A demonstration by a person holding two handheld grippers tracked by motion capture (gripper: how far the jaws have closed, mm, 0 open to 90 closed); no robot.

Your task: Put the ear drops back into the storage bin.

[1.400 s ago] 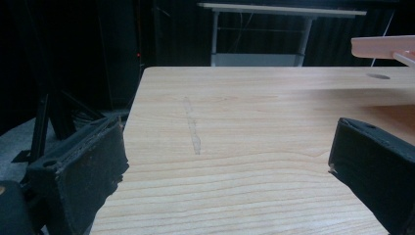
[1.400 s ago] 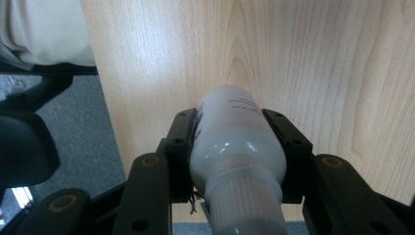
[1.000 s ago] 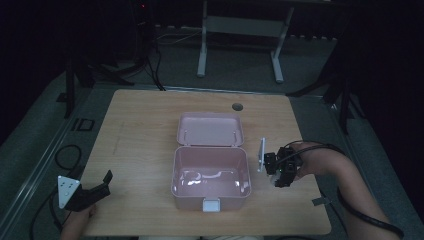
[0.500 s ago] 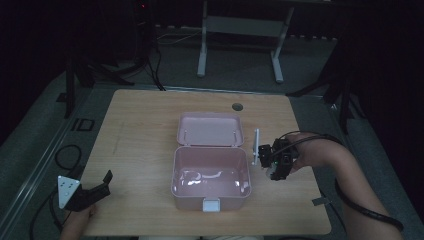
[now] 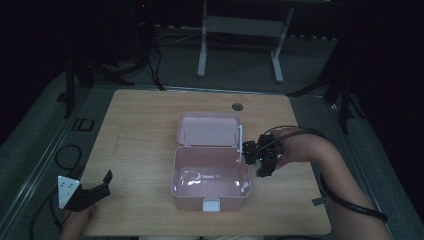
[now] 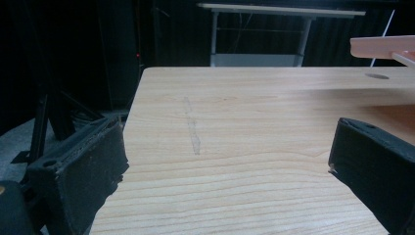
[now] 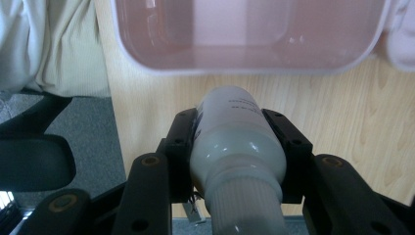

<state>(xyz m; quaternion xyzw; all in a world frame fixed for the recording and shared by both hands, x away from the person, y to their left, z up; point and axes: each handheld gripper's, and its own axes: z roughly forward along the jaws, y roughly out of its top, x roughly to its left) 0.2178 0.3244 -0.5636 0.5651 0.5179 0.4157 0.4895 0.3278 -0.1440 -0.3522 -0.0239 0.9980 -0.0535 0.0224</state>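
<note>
One pink box (image 5: pixel 210 182) with one open lid (image 5: pixel 209 129), one white bottle (image 7: pixel 235 147), two grippers, one table (image 5: pixel 140 150).

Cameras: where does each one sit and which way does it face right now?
High view: above the person's side, looking forward and down on the table, pink box, both forearms and grippers.
Left gripper view: on the left gripper, low at the table's near left, looking level across the wood; open black jaws frame it.
Right gripper view: on the right gripper, looking along its jaws, shut on a white bottle, toward the box rim.
Shared: high and right gripper views both show box and bottle.
</note>
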